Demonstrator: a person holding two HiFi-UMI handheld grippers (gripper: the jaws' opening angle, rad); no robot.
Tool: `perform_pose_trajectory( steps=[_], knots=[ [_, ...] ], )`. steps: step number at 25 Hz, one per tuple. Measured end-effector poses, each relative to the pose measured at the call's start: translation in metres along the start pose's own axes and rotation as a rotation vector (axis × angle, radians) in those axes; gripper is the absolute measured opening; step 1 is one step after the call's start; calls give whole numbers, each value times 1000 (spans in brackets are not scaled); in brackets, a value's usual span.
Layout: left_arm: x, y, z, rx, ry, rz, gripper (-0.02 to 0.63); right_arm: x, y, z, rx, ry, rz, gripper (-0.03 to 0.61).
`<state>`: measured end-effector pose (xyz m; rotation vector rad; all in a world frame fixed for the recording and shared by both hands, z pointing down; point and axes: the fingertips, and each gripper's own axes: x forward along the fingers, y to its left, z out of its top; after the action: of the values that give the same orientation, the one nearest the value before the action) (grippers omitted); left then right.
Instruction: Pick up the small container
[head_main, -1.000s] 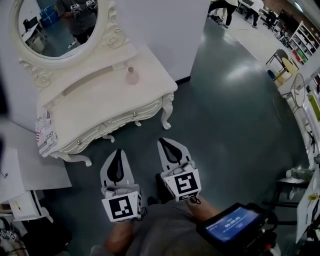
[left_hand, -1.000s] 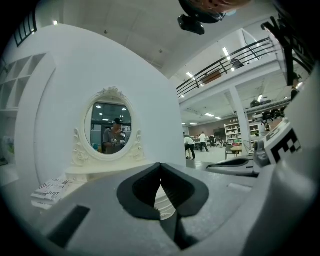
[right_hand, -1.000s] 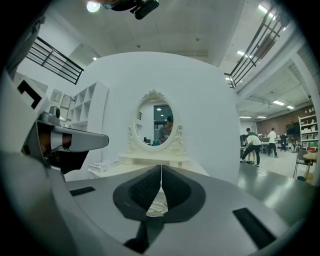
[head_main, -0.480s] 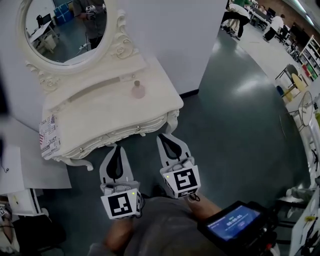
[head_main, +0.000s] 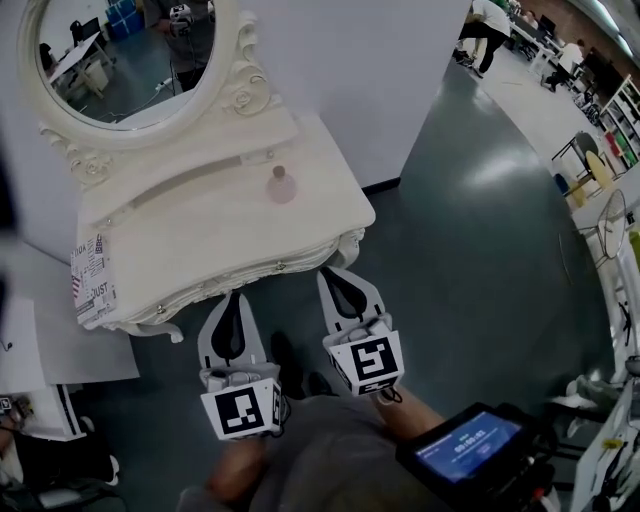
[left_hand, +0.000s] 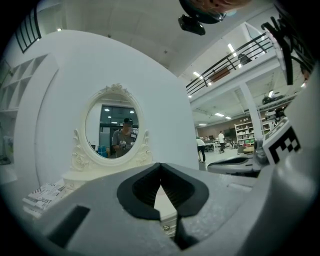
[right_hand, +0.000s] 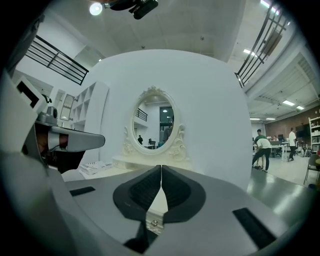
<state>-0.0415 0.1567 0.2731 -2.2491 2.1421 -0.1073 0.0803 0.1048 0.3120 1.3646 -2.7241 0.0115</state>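
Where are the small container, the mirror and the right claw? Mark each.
small container (head_main: 281, 186), head view, its pink body.
mirror (head_main: 120, 55), head view, the glass.
right claw (right_hand: 160, 170), right gripper view, where its shut tips meet.

The cream-white carved bench (head_main: 180, 235) looks smooth and satin-painted; the dark grey-green floor (head_main: 470, 260) is glossy, mirroring lights.

surface: white dressing table (head_main: 200, 228) | on it: small container (head_main: 282, 185), printed paper (head_main: 91, 283)
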Motion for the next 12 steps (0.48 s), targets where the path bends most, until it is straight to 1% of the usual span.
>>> perform_pose_trajectory(
  steps=[3, 7, 12],
  knots=[
    [18, 10, -10, -13, 14, -11, 15, 18, 1, -10, 7, 27, -5, 14],
    [44, 26, -27, -31, 54, -29, 15, 49, 2, -25, 12, 69, -8, 15],
    [82, 52, -34, -37, 68, -52, 14, 93, 0, -27, 12, 86, -20, 14]
  ],
)
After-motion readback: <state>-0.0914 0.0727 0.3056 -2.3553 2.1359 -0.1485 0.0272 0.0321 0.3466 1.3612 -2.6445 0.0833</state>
